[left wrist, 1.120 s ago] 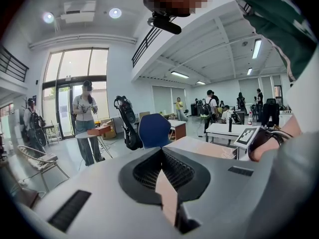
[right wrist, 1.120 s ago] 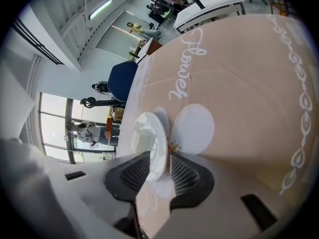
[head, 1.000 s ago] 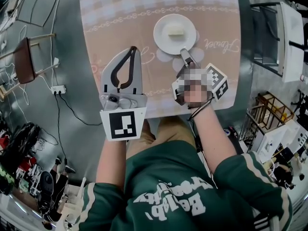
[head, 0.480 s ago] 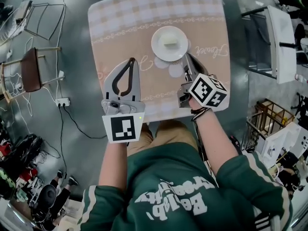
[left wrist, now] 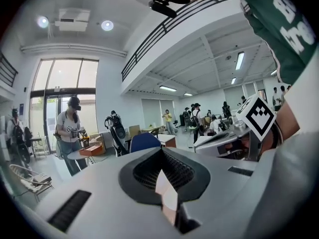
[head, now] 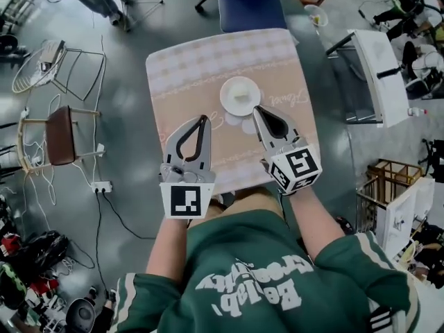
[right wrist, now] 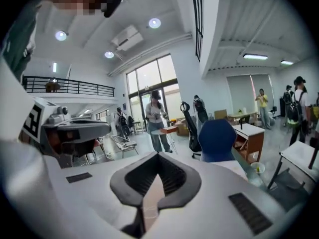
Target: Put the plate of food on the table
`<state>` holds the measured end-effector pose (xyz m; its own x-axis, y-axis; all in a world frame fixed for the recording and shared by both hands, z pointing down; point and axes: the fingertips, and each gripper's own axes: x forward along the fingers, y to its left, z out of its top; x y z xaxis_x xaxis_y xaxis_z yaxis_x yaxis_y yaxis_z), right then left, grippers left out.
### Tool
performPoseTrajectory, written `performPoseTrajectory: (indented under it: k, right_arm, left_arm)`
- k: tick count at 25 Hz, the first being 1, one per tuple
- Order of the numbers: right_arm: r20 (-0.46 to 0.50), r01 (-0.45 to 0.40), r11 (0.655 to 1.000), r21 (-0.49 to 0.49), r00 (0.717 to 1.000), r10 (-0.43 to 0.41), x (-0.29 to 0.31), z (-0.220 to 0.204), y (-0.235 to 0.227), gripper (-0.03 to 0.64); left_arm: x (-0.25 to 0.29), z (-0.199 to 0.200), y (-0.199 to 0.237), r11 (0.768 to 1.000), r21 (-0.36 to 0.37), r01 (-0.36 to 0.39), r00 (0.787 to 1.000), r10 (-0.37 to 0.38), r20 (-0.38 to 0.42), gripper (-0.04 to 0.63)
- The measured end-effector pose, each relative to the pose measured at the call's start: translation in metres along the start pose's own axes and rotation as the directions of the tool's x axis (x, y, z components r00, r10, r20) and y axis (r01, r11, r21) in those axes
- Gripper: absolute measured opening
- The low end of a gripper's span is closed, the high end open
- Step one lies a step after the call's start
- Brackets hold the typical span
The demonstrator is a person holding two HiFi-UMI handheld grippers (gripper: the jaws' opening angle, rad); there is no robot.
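Observation:
A white plate (head: 240,94) with a pale piece of food (head: 243,97) rests on the table (head: 187,68), which has a beige checked cloth. Both grippers hang high above the table's near half, apart from the plate. My left gripper (head: 203,119) is shut with nothing in it, and its tips meet in the left gripper view (left wrist: 162,152). My right gripper (head: 257,109) has just been closing and stands shut and empty, its tip over the plate's near rim in the head view. Its jaws meet in the right gripper view (right wrist: 158,156).
A blue chair (head: 248,5) stands at the table's far side. A wooden chair (head: 59,134) and wire racks are on the left, a white desk (head: 378,75) on the right. A power strip (head: 102,186) with a cable lies on the floor. Several people stand across the room.
Both grippers rose well above the table. The right one left the plate's near rim, rolled upright and shut. The plate stays on the cloth.

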<state>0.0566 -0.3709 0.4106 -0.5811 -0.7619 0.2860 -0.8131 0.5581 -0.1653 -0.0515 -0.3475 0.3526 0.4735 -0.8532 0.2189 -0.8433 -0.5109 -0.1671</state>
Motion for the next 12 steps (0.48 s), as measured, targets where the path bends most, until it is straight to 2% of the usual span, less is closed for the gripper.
performPoseTrajectory:
  k: [2,5,12]
  right_arm:
    - [0.050,-0.006,0.996,-0.088,0.999,0.011,-0.012,0.024,0.021,0.015]
    - [0.117,0.008,0.962,-0.273,0.993,0.024,-0.031,0.060,0.054,0.015]
    - [0.216,0.002,0.928,-0.374,0.973,0.084,-0.080,0.120,0.107,0.015]
  left_arm:
    - [-0.014,0.018,-0.001,1.000,-0.001,0.023,0.999,-0.023,0.033,0.009]
    - [-0.034,0.042,-0.003,0.998,0.032,0.048,0.996,-0.050,0.079,0.009]
    - [-0.067,0.080,-0.007,0.996,0.029,0.084,0.987,-0.088,0.134,0.009]
